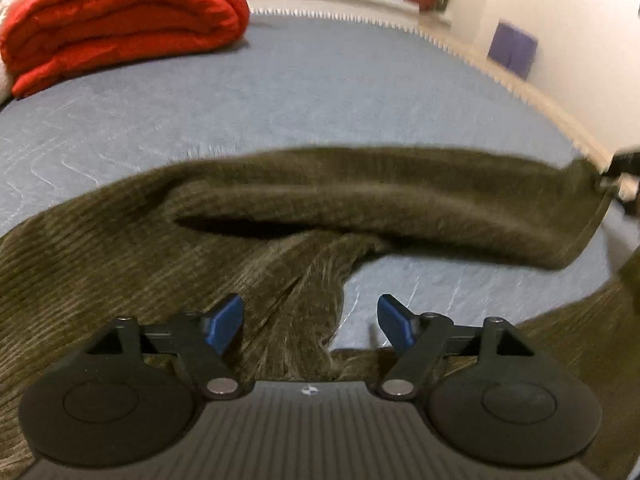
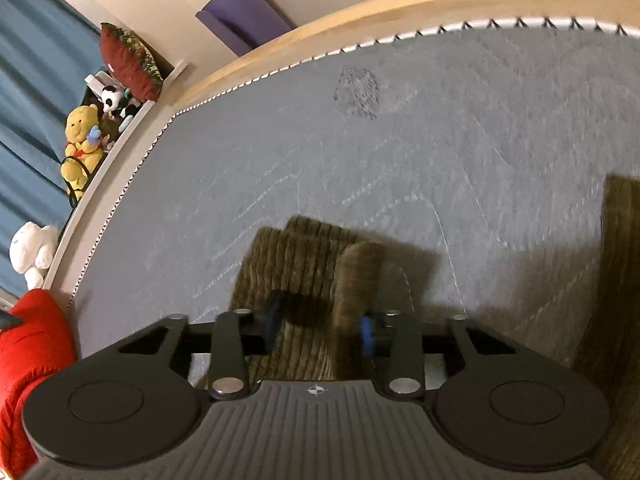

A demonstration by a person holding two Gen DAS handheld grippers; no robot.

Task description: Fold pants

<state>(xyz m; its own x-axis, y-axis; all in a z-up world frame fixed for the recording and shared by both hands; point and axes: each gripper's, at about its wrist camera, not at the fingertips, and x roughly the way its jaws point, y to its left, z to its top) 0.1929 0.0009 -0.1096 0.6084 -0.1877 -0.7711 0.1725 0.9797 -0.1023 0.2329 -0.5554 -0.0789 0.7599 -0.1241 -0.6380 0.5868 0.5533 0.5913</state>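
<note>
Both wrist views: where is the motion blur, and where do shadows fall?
Left wrist view: the olive corduroy pants are smeared, worst toward the right edge. Right wrist view: the blue fingertips blur; a dark shadow lies on the grey quilted mattress beside the pants.

Pants [image 1: 120, 248]: olive ribbed corduroy cloth, matt, soft nap. Bed cover [image 1: 300, 92]: grey-blue quilted fabric, matt, stitched lines. Blanket [image 1: 120, 16]: red plush cloth, folded. Bed frame [image 2: 360, 4]: pale smooth wood. Left gripper [image 1: 310, 324]: matt black plastic, blue rubbery fingers [image 1: 226, 326], shiny metal pins.
</note>
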